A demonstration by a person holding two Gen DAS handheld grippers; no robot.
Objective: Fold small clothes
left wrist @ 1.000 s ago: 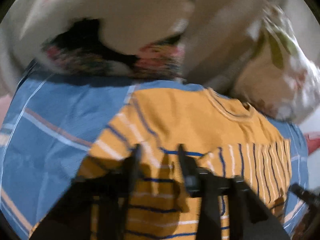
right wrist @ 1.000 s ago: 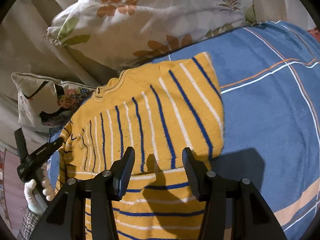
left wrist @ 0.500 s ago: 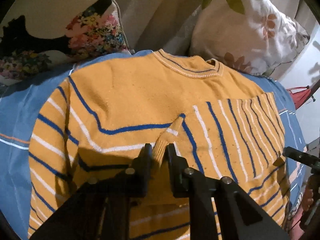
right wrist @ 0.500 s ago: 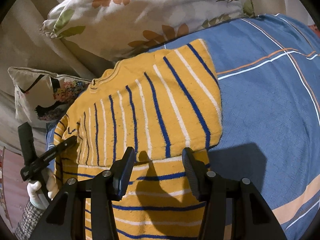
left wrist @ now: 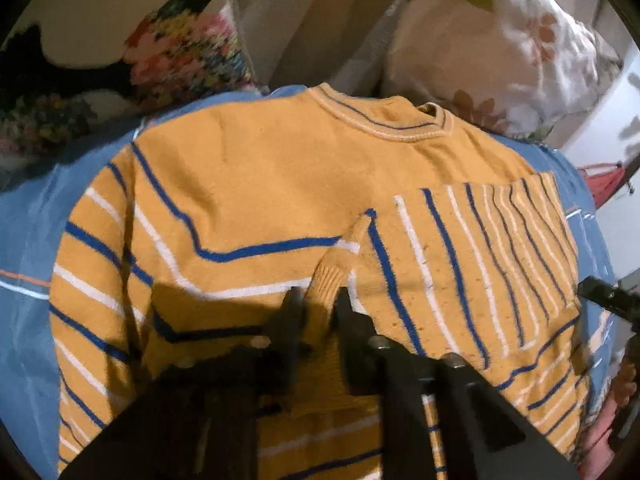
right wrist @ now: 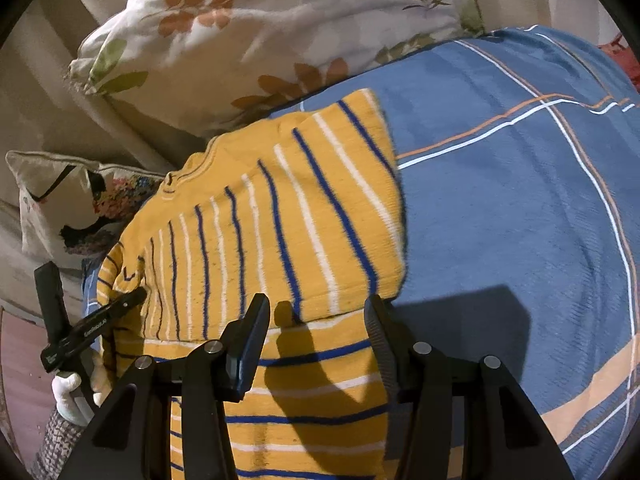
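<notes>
A small yellow sweater [left wrist: 280, 184] with blue and white stripes lies flat on a blue plaid bed cover [right wrist: 520, 220]. One sleeve is folded across its body, stripes running lengthwise [right wrist: 288, 232]. My left gripper [left wrist: 318, 308] is shut on the ribbed cuff [left wrist: 328, 284] of the other sleeve, holding it over the middle of the sweater. My right gripper [right wrist: 316, 320] is open and empty, just above the lower edge of the folded sleeve. The left gripper also shows in the right wrist view [right wrist: 92, 328], at the sweater's left side.
A white pillow with a leaf print [right wrist: 280, 32] lies behind the sweater's collar. A cushion with a flower pattern [left wrist: 180, 56] stands at the back left. The blue cover stretches wide to the right of the sweater. A red object [left wrist: 604, 184] sits beyond the bed's right edge.
My left gripper shut on the sleeve cuff and carried it inward over the sweater's middle. My right gripper stayed open and nearly still.
</notes>
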